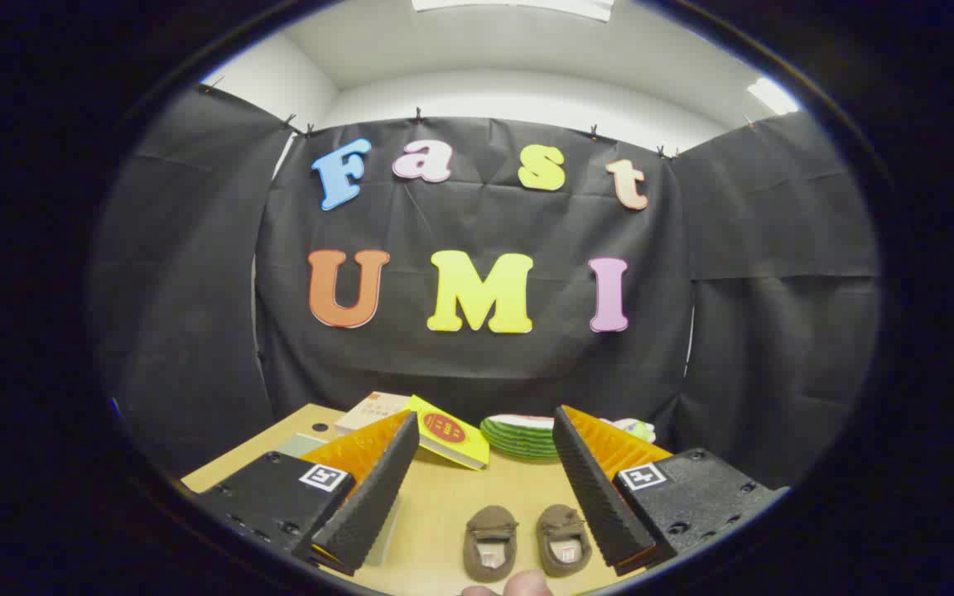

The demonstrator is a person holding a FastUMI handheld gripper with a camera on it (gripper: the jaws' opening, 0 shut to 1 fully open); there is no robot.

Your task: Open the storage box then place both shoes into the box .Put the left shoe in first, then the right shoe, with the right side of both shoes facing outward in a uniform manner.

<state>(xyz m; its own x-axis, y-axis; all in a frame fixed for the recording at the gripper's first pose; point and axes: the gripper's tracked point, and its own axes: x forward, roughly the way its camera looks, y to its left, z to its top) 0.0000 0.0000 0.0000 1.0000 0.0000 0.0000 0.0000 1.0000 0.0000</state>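
Observation:
Two small brown shoes stand side by side on the wooden table, toes pointing away from me: the left shoe (490, 540) and the right shoe (564, 538). They sit low between my two fingers, close to the camera. My gripper (484, 426) is open, its black ribbed pads with orange backs spread wide and nothing between them. A fingertip of a person's hand (525, 584) shows just below the shoes. I cannot make out a storage box among the things at the back.
Beyond the fingers, at the table's far edge, lie a yellow book (448, 440) leaning on a pale box (371, 410), a stack of green plates (520, 437) and a small pale-green object (638, 429). The wooden table (444, 505) ends at the black cloth wall.

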